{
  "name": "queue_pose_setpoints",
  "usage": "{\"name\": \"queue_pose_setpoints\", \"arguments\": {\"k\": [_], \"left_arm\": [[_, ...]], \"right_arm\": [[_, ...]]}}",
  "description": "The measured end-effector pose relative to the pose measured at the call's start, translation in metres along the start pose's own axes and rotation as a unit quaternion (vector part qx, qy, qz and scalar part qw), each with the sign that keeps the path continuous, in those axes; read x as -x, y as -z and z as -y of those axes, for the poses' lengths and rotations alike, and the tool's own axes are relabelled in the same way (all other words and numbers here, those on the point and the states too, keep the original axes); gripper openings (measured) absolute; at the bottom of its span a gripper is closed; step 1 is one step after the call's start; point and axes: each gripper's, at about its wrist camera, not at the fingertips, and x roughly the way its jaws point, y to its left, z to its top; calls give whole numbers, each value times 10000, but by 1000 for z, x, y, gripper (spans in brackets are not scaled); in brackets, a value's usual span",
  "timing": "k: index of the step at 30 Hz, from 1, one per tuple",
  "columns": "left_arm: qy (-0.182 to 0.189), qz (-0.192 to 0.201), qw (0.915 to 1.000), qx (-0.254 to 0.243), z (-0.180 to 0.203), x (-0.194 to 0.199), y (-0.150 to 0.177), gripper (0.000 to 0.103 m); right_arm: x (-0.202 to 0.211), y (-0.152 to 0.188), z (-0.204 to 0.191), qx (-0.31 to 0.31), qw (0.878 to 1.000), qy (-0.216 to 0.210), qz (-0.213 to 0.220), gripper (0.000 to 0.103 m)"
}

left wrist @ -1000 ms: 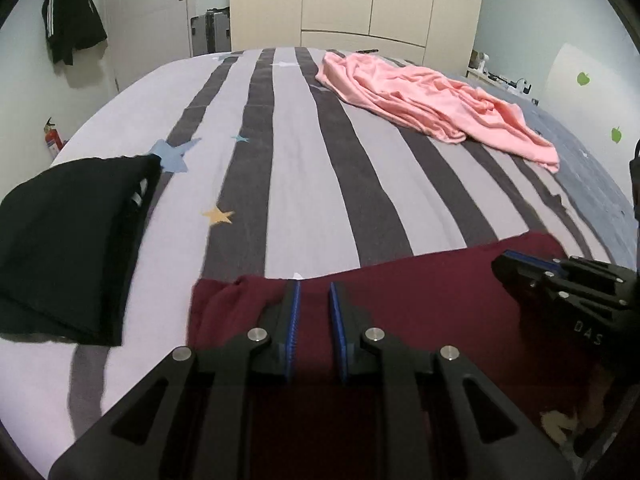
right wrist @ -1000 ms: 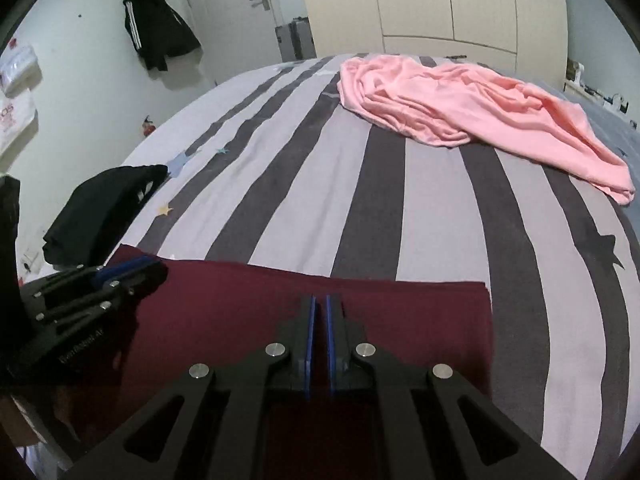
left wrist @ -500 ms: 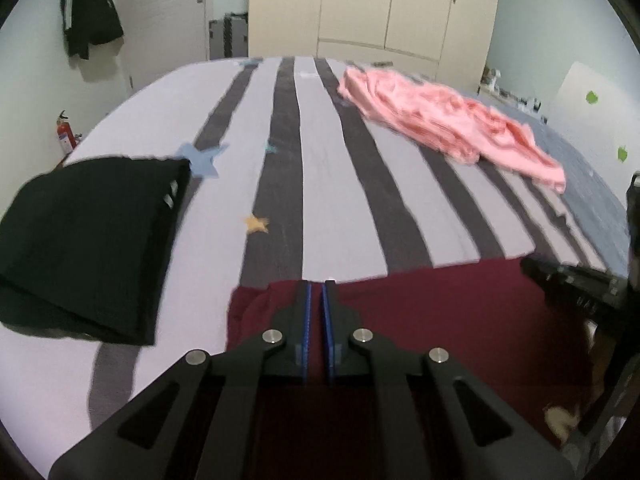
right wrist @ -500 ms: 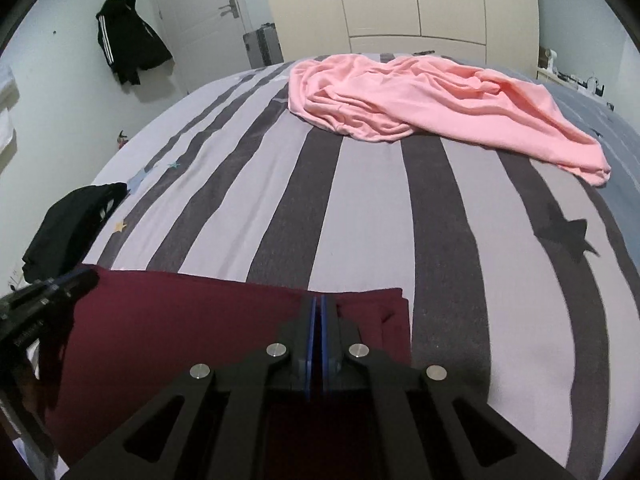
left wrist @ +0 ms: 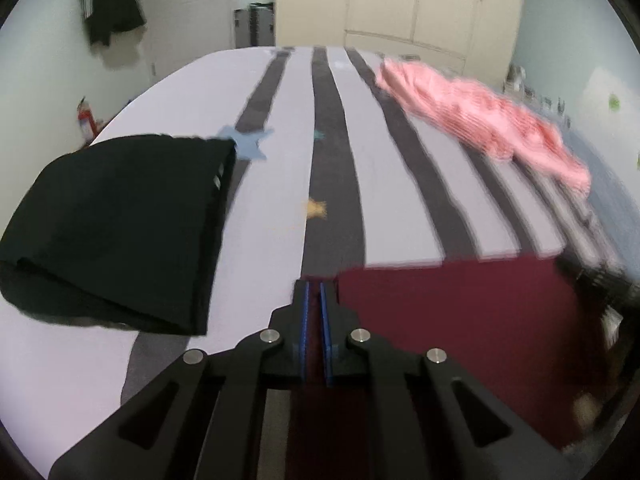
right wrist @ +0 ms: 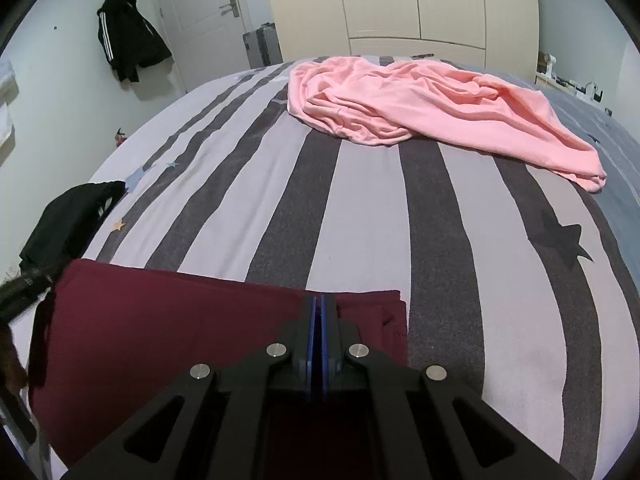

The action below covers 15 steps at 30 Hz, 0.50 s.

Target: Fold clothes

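Now that the left claw (left wrist: 314, 294) has pinched shut on the maroon garment (left wrist: 452, 312), matching the right claw (right wrist: 319, 308) clamping its other corner, both ends look ready for folding.

We're in a home bedroom. A wide bed (right wrist: 360, 208) fills the view, spread with a grey-and-white striped cover dotted with stars. At the far wall, cream wardrobe doors (right wrist: 412, 4); left of them a white door with a lever handle (right wrist: 230, 6) and a suitcase (right wrist: 260, 48) beside it. A black striped jacket (right wrist: 128, 46) hangs on the left wall. Loose clothes lie on the bed.
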Motion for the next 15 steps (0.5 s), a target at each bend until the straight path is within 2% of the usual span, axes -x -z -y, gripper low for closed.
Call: {"name": "queue_pose_setpoints", "arguments": {"k": [5, 9, 12, 13, 14, 15], "left_arm": [[112, -13, 9999, 78, -4, -2, -1, 5], [35, 120, 9997, 207, -12, 17, -11, 5], [134, 234, 9989, 378, -22, 38, -16, 9], [167, 232, 9988, 405, -25, 43, -17, 13], [199, 242, 9988, 383, -26, 49, -17, 17], [252, 240, 9987, 364, -27, 56, -16, 20]], "right_arm": [[-2, 1, 4, -100, 9999, -103, -3, 1], [7, -5, 0, -9, 10000, 19, 4, 2], [26, -9, 0, 118, 9998, 146, 78, 18], [33, -8, 4, 103, 9997, 222, 54, 36], [43, -6, 8, 52, 9998, 202, 74, 49], [54, -4, 12, -26, 9999, 104, 128, 50]]}}
